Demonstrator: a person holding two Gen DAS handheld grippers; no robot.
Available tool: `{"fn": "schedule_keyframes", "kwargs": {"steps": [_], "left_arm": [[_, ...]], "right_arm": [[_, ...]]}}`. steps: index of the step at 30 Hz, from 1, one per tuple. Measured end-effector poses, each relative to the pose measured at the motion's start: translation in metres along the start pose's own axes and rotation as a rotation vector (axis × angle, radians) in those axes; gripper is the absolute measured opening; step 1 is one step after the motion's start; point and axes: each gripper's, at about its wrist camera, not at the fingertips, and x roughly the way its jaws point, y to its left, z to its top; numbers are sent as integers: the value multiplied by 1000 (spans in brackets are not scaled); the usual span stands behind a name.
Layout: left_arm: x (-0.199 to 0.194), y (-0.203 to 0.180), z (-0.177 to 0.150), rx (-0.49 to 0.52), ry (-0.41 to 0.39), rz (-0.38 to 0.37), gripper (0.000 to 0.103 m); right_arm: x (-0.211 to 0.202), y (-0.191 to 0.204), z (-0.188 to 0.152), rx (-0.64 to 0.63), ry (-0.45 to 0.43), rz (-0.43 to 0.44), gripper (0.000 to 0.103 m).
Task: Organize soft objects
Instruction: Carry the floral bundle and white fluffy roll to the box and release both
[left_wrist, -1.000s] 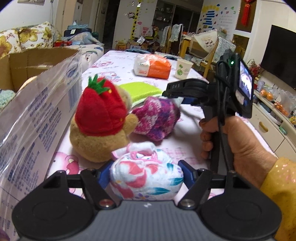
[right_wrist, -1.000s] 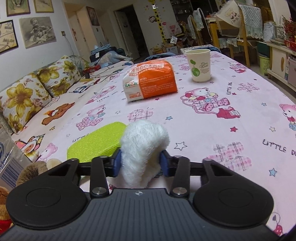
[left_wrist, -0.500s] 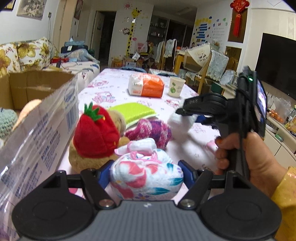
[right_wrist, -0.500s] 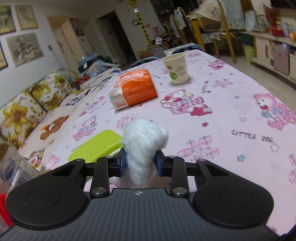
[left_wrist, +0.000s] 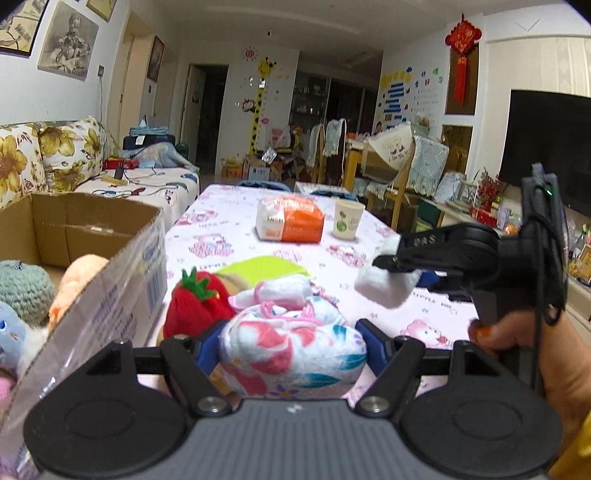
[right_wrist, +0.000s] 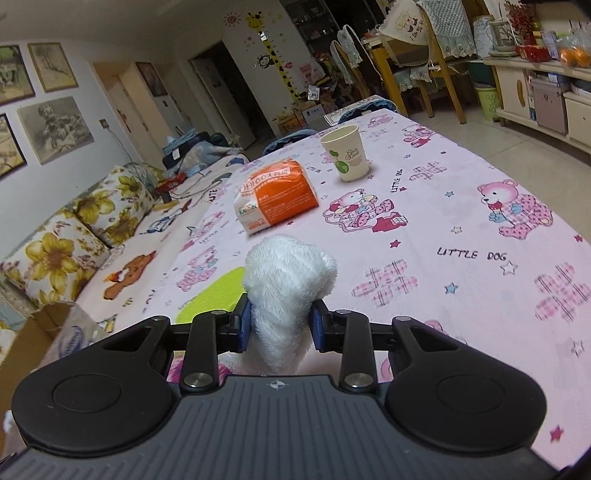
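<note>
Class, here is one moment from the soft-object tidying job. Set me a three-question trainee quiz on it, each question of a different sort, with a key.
1. True or false: the left gripper grips a floral cloth bundle.
2. The right gripper holds: A) paper cup B) white fluffy toy C) green sponge.
3. Fill in: the crocheted ball lies inside the cardboard ____.

Key: 1 true; 2 B; 3 box.

My right tongs (right_wrist: 280, 326) clamp a white fluffy plush (right_wrist: 286, 291) above the desk (right_wrist: 461, 221); green sponge (right_wrist: 212, 295) lies beneath.
</note>
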Motion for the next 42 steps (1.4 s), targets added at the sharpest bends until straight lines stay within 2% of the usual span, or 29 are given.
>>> {"fn": "schedule_keyframes", "kwargs": {"steps": [5, 15, 26, 31, 42], "left_arm": [[-2, 4, 4, -19, -25, 5, 74], [-13, 18, 11, -49, -92, 32, 74], [-38, 43, 19, -128, -203, 93, 74], [-47, 60, 26, -194, -259, 171, 74], [-67, 99, 30, -315, -337, 463, 75]], "right_arm": [[-9, 1, 0, 35, 4, 35, 39], [-19, 20, -3, 23, 2, 108, 39], [-14, 49, -2, -17, 29, 247, 40], [-7, 64, -2, -58, 35, 301, 40], [35, 112, -1, -158, 97, 423, 41]]}}
